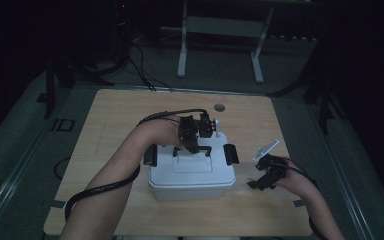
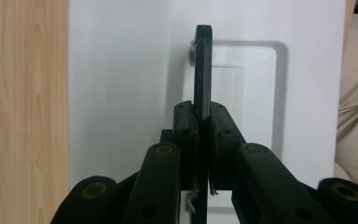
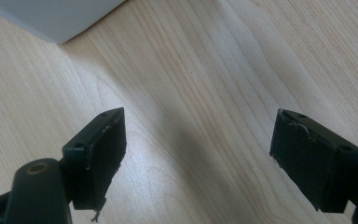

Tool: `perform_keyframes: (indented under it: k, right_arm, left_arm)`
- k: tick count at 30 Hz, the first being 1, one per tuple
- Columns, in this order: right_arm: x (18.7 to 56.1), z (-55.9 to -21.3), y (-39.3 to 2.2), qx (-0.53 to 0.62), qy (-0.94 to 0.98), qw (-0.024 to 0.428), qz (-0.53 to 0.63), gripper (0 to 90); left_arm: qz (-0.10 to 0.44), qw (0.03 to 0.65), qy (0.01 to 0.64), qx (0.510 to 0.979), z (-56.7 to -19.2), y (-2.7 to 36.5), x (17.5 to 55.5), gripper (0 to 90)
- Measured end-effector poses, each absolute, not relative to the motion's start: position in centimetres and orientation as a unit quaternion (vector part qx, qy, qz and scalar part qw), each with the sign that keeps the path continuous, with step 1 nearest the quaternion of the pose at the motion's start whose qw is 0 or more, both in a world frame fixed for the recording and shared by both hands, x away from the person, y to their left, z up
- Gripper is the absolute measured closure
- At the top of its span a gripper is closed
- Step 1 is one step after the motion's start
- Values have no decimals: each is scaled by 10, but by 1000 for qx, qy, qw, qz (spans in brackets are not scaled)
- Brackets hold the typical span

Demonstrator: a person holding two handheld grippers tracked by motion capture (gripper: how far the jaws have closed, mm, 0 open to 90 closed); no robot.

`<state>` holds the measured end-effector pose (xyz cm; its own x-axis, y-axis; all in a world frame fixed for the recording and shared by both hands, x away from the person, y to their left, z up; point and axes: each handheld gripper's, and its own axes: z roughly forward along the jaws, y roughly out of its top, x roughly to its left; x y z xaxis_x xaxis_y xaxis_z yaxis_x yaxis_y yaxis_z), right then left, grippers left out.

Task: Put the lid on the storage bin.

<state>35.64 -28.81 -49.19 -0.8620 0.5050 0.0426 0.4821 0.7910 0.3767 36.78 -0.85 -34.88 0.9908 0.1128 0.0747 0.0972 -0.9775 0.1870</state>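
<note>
While the white lidded storage box (image 1: 192, 174) sits mid-table, the left gripper (image 1: 192, 145) hangs over its lid, jaws clamped on the black carry handle (image 2: 202, 70) standing up from the lid. Right of the box, the right gripper (image 1: 258, 184) hovers over the wooden table (image 3: 223, 70), jaws apart.

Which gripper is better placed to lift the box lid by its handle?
Left. The left gripper is already shut on the black handle of the white box. The right gripper is open over bare table, beside the box.
</note>
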Motion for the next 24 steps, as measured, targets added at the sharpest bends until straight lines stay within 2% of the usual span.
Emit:
perform_keyframes:
  k: [3,14,24]
  right_arm:
    - [356,-492,-287,261,946,29,190,180]
    - [357,-495,-285,260,947,27,189,180]
    - [356,-495,-286,262,947,26,187,180]
  left_arm:
    - [49,78,50,995,-347,-12,367,835]
    - [47,91,50,993,-341,-7,366,835]
    - [42,87,56,994,-351,-1,370,833]
